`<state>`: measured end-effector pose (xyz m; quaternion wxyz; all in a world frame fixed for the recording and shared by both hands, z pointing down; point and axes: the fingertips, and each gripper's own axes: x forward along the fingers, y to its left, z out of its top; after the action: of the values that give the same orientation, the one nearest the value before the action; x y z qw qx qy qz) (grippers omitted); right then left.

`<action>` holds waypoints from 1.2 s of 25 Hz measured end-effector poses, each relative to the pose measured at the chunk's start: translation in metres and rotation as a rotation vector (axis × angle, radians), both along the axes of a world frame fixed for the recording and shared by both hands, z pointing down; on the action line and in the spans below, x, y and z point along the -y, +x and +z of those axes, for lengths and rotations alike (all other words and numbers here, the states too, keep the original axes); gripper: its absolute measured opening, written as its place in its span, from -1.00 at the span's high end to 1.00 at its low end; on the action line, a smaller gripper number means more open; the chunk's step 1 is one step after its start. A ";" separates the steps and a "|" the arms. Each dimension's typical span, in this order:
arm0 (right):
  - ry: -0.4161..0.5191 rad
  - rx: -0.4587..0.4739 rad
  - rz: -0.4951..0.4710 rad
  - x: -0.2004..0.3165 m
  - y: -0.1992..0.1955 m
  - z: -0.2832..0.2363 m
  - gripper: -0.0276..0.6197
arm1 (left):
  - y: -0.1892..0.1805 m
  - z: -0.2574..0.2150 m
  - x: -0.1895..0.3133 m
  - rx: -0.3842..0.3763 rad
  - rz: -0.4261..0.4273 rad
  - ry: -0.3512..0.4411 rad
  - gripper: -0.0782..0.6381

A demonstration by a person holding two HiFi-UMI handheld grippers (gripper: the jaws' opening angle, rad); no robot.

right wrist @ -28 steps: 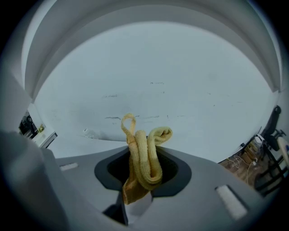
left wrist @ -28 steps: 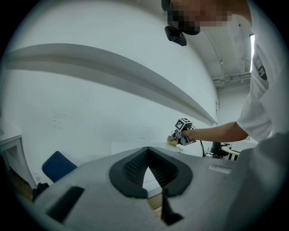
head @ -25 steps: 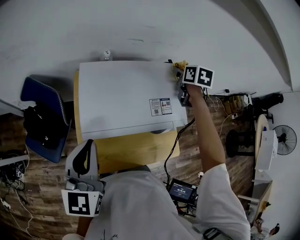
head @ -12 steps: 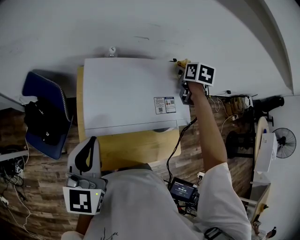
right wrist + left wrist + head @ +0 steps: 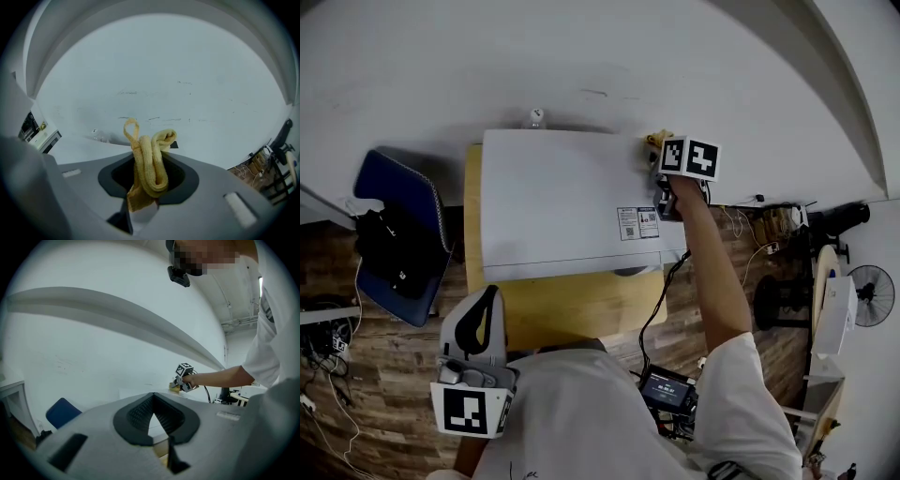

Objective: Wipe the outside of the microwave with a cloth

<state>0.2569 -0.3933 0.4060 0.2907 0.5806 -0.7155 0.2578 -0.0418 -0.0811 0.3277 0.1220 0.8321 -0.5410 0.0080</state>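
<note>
I'm looking at a plain white microwave [image 5: 572, 202] that is sitting on a yellow table [image 5: 572, 309] against a white wall [image 5: 581, 56], its flat top showing two small labels [image 5: 637, 223] toward its right front. Its long axis is running left to right along the wall, and its front edge is facing me. The right claw [image 5: 658, 161] is reaching to the microwave's back right corner and is clamping a yellow cloth [image 5: 654, 141] there. The cloth is sitting bunched into thick ribbed folds with a thin loop sticking up, and its length is running out along the jaws toward the wall behind the microwave. The right gripper view is giving me those folds up close [image 5: 147, 168], pinched in the right claw [image 5: 147, 187], which the head view is reducing to a yellow speck. The head view alone is showing the whole top and the labels. The left claw [image 5: 478, 314] is hanging in front of the microwave, off its left front corner, jaws meeting at the tips with nothing between them [image 5: 154, 420]. Its view is catching the cloth [image 5: 174, 387] at the microwave's far corner from the side.
</note>
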 end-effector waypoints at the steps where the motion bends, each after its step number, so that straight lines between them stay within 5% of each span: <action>1: 0.000 -0.001 -0.003 0.000 -0.003 0.000 0.54 | -0.001 0.000 0.000 -0.001 -0.004 0.000 0.80; 30: 0.002 -0.036 -0.058 -0.006 -0.076 -0.001 0.54 | -0.030 -0.007 -0.027 -0.010 -0.048 0.021 0.80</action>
<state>0.1807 -0.3874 0.4046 0.3105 0.5645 -0.7267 0.2381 -0.0713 -0.0536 0.3209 0.1161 0.8202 -0.5601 -0.0049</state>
